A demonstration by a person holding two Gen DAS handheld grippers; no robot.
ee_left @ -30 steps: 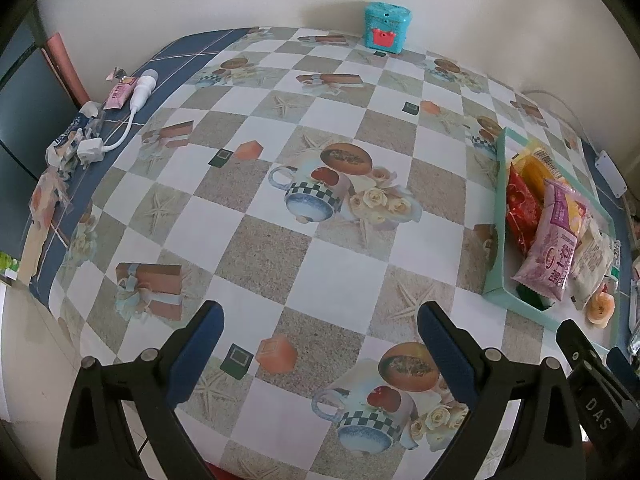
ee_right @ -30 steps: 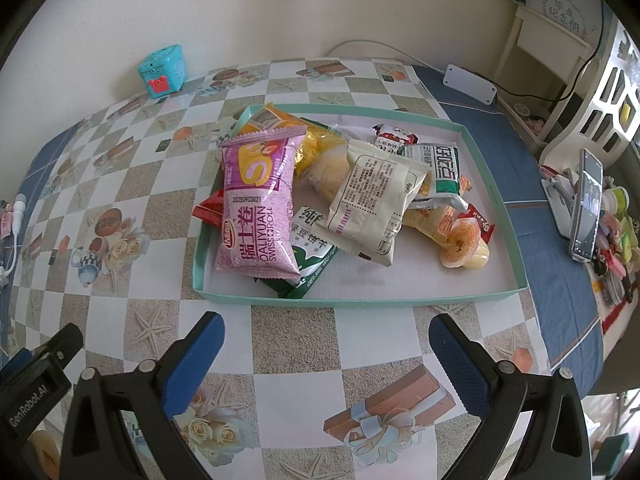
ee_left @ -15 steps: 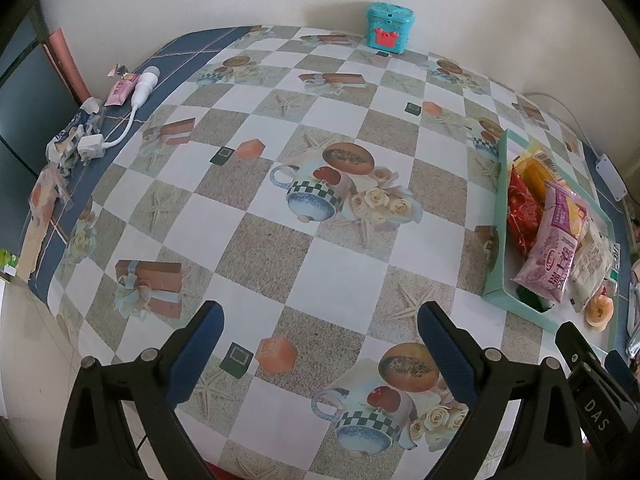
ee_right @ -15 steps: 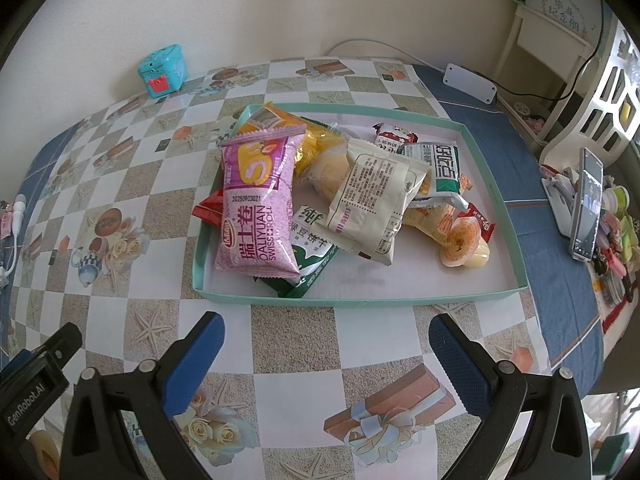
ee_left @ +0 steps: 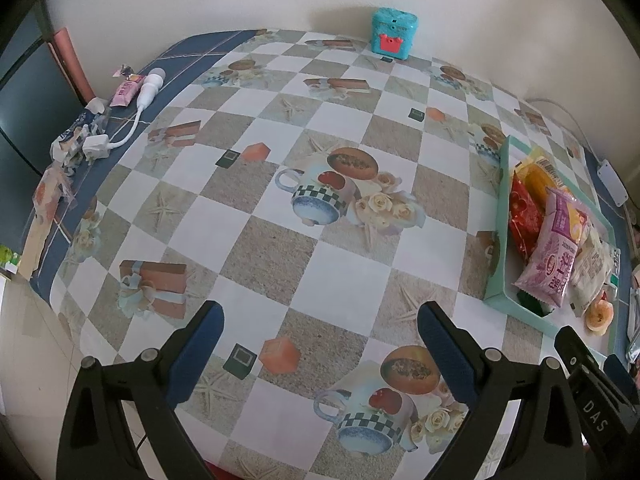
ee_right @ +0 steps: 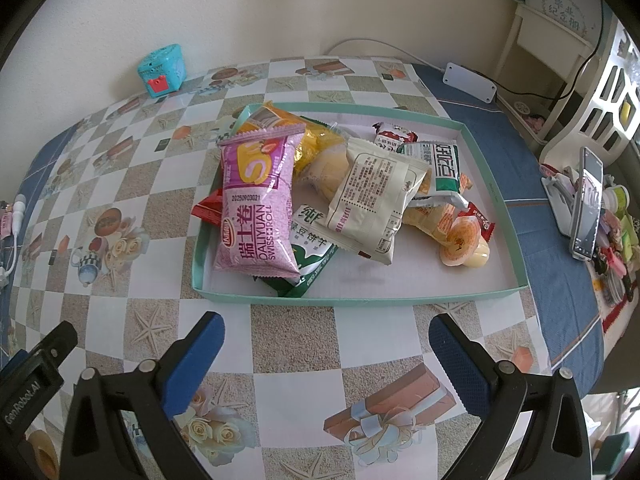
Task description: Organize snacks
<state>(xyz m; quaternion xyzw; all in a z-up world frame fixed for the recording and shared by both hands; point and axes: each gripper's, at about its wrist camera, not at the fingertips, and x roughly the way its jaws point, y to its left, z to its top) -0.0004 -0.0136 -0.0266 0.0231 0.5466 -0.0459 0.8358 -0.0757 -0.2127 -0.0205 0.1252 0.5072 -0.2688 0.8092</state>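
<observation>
Just ahead of right tool (ee_right: 326,328): snack tray (ee_right: 360,300).

Teal box (ee_left: 395,33); phone (ee_right: 586,203); charger (ee_left: 96,146)

I see a table under a checkered, printed oilcloth (ee_left: 340,264). On it: a shallow teal cardboard tray (ee_right: 400,300) at centre of my right view, a turquoise box-shaped toy (ee_left: 394,32) at top centre, and a white corded plug (ee_left: 96,146) at upper left.

Soft even daylight, faint shadows, sharp focus; strong fisheye bending, dark vignette at corners.
</observation>
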